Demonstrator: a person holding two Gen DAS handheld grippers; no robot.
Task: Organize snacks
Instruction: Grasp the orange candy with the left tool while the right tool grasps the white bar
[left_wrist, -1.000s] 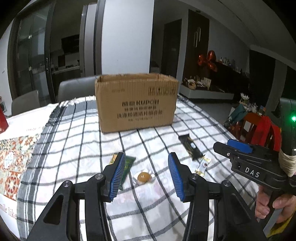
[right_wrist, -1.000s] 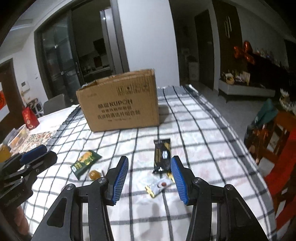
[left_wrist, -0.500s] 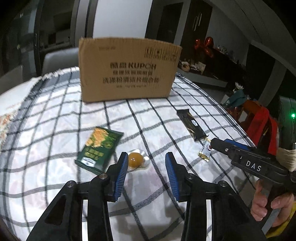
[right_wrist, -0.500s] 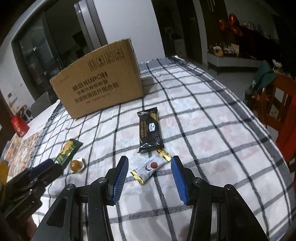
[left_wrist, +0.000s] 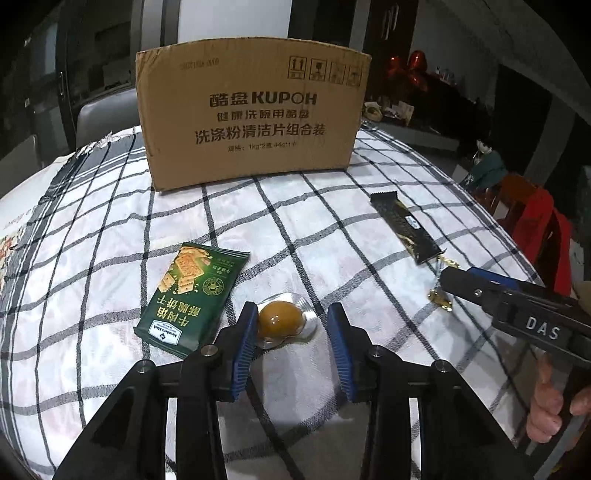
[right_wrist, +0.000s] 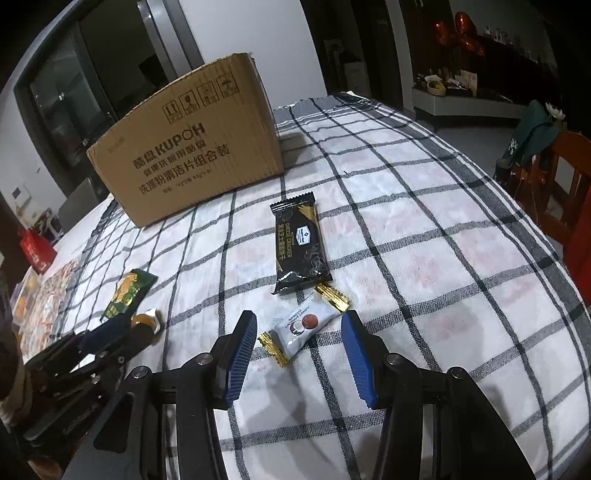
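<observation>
A brown cardboard box (left_wrist: 251, 114) stands at the far side of a checked tablecloth (left_wrist: 110, 229); it also shows in the right wrist view (right_wrist: 188, 147). My left gripper (left_wrist: 291, 325) is open, its fingers on either side of a clear-wrapped orange jelly (left_wrist: 279, 319). A green cracker packet (left_wrist: 192, 295) lies just left of it. My right gripper (right_wrist: 299, 336) is open around a white candy with gold ends (right_wrist: 303, 325). A black cheese cracker bar (right_wrist: 299, 243) lies just beyond it.
The right gripper's body (left_wrist: 517, 310) shows at the right in the left wrist view, the left gripper's body (right_wrist: 85, 350) at the lower left in the right wrist view. A red chair (left_wrist: 543, 229) stands off the table's right edge. A red bag (right_wrist: 35, 251) sits far left.
Both grippers have come down and forward toward the table. The left now brackets the orange jelly, the right brackets the white candy. Both remain open.
</observation>
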